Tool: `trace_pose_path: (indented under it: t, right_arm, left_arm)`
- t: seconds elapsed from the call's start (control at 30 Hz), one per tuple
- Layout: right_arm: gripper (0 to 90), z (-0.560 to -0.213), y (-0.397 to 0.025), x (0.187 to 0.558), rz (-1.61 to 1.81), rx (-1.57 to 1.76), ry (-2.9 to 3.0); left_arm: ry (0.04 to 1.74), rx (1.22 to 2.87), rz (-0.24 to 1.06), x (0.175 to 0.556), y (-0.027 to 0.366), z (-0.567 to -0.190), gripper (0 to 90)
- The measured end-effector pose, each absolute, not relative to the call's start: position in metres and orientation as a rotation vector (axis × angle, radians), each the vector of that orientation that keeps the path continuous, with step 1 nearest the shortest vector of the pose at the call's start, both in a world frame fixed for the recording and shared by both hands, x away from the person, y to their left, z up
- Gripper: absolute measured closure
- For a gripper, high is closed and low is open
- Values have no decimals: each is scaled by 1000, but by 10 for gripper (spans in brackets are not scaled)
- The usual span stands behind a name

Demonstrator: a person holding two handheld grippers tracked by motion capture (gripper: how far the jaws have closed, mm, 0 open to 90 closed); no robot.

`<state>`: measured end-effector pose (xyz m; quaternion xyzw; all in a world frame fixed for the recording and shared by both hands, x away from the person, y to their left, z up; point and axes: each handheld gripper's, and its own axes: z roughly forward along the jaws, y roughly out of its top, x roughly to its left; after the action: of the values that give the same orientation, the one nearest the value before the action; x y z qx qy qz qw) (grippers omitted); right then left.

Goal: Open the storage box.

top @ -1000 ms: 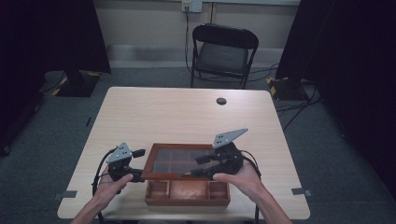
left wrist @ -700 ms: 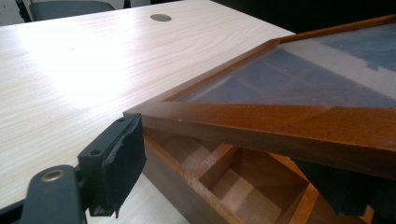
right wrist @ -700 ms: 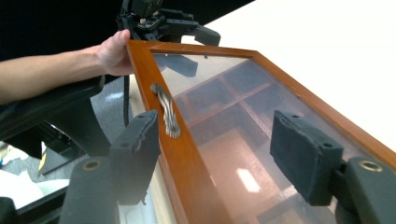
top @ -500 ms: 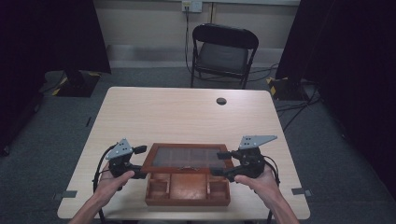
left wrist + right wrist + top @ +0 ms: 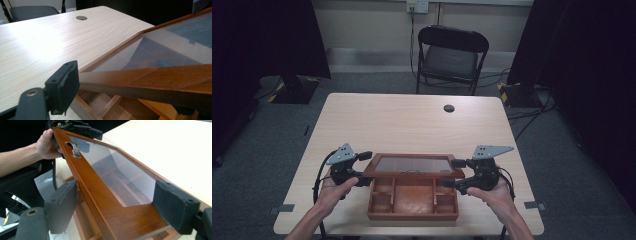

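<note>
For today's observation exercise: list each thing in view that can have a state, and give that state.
Box lid: raised, partly open, glass pane intact.
Wooden box: open, compartments look empty.
Left gripper: jaws astride the lid's end.
Right gripper: jaws astride the lid's other end.
Folding chair: unfolded, unoccupied.

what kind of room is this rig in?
Probably a lab or studio set up for recording, not a home: a bare light-wood table with a cable grommet, a black folding chair, dark curtains either side, cables on grey carpet.
</note>
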<state>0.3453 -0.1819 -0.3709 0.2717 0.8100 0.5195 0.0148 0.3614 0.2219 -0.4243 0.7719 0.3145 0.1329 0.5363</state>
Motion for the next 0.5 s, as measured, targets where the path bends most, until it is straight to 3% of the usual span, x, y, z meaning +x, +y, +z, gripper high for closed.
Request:
trace_pose_path:
  t: [0.5]
  right_arm:
    - [237, -370, -187, 349, 1563, 858, 2474]
  left_arm:
    - [724, 1842, 311, 364, 220, -417, 259]
